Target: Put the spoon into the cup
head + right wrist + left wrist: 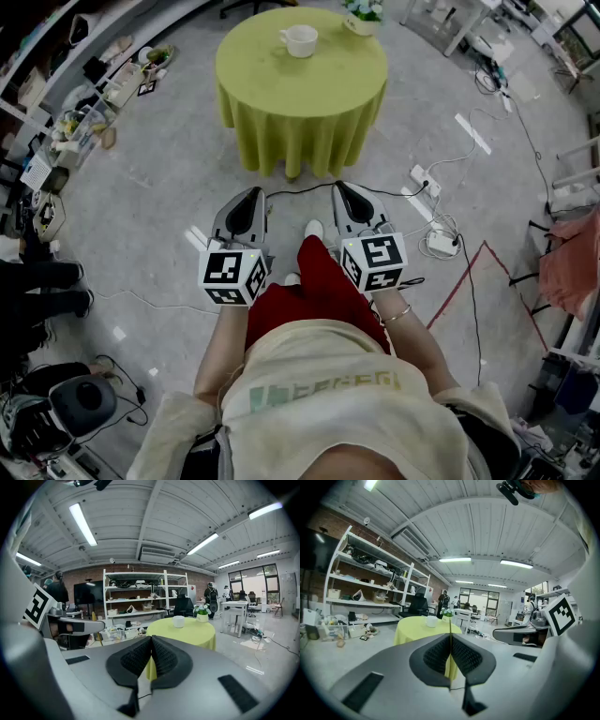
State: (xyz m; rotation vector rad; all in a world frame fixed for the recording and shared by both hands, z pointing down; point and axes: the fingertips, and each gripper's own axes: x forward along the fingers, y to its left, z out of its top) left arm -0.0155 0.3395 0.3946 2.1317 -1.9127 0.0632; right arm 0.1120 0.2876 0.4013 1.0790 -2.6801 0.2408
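A white cup [300, 40] stands on the round table [272, 80].

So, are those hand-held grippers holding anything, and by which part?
Nothing. The left hand-held gripper and the right hand-held gripper are both shut, empty.

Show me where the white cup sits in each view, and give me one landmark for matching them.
Head view: the cup is at top centre, far ahead of both grippers.
Left gripper view: the cup is small, just left of centre.
Right gripper view: the cup is just right of centre.
Shared landmark: the yellow-green tablecloth it stands on, with a potted plant beside it.
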